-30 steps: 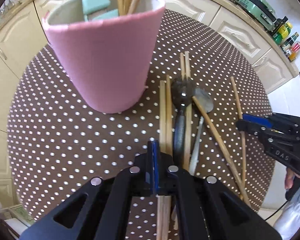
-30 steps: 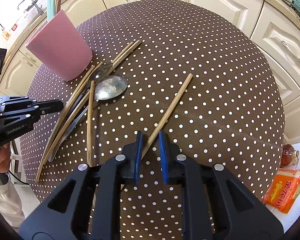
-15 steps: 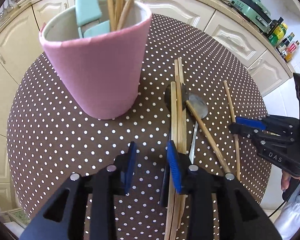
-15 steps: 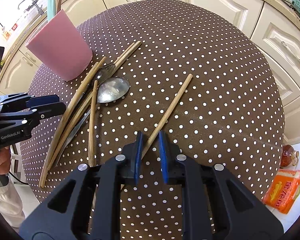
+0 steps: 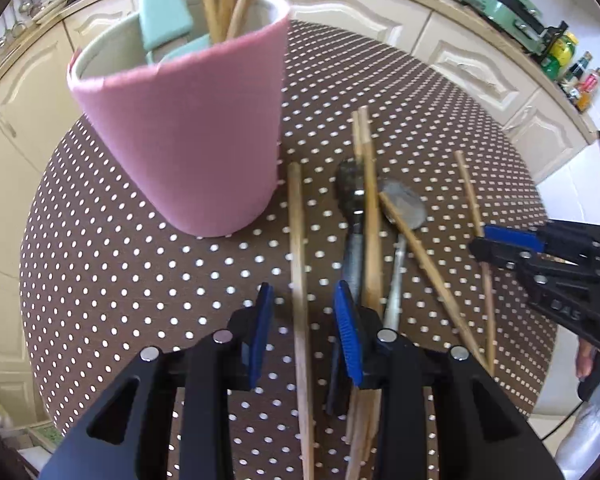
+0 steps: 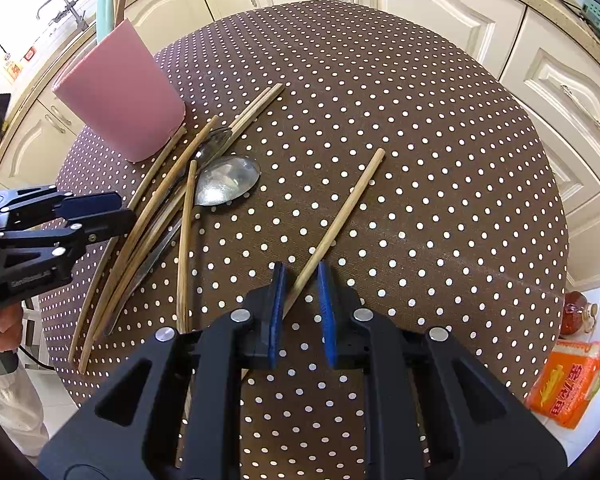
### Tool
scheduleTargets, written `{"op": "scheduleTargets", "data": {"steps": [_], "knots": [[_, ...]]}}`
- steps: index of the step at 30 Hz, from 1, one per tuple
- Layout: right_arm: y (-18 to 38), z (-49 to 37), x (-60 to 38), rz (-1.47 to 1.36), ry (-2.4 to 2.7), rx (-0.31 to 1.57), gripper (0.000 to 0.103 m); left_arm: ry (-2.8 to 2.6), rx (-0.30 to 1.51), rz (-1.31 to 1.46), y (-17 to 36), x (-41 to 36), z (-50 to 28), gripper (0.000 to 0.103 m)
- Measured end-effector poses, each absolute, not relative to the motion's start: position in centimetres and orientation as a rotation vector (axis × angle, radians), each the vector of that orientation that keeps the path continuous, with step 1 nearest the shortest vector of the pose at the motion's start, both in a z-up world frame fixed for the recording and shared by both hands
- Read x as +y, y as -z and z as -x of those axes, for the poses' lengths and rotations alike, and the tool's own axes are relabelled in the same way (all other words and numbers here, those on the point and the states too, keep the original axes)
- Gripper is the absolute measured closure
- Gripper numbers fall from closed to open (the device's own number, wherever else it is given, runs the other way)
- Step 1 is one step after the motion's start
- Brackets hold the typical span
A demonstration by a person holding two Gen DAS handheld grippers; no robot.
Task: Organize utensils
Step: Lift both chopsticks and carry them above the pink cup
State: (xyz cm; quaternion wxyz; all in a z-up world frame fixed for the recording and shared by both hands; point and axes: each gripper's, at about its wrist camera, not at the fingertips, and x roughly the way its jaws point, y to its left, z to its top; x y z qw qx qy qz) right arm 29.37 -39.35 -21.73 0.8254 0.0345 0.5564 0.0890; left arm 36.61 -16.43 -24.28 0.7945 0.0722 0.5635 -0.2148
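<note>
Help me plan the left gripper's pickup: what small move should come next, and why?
Probably close the left gripper on the wooden chopstick: its jaws stand open astride it, pads not touching, and the pink holder stands just beyond.

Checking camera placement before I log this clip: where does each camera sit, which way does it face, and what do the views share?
Left wrist: on the left gripper, angled steeply down at the pink holder and a lone chopstick between its open pads; right gripper at the right edge.
Right wrist: on the right gripper, angled down at the dotted table, straddling another chopstick; left gripper and a hand at left.
Shared: holder, spoon, chopstick pile.
</note>
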Motion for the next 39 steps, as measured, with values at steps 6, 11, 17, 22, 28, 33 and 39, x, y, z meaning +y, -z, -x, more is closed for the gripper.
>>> {"op": "scheduleTargets", "data": {"steps": [6, 11, 17, 22, 28, 33, 39], "knots": [[21.7, -29.7, -39.1, -0.064, -0.184, 1.192, 0.085, 0.420, 1.194, -0.198, 24.8, -17.2, -37.5, 0.075], [21.5, -30.4, -38.5, -0.034, -0.169, 1.204, 0.086, 0.385, 1.159, -0.222, 25.0, -18.6, -37.9, 0.097], [21.4, -30.4, -38.0, -0.019, -0.146, 1.157, 0.092, 0.419, 1.049, -0.166, 22.6, -17.7, -35.9, 0.097], [19.3, -29.4, -37.9, -0.036, -0.151, 1.052, 0.097, 0.444, 0.917, -0.124, 19.2, -17.2, -34.2, 0.097], [16.1, -28.1, -37.3, -0.054, -0.167, 0.899, 0.097, 0.478, 0.776, -0.038, 15.7, -14.5, -31.5, 0.097], [12.3, -26.5, -35.9, -0.088, -0.229, 0.717, 0.097, 0.501, 0.631, 0.028, 12.2, -12.5, -29.5, 0.097], [7.8, -25.3, -33.6, -0.108, -0.323, 0.533, 0.097, 0.489, 0.397, 0.120, 8.5, -10.5, -28.7, 0.097]]}}
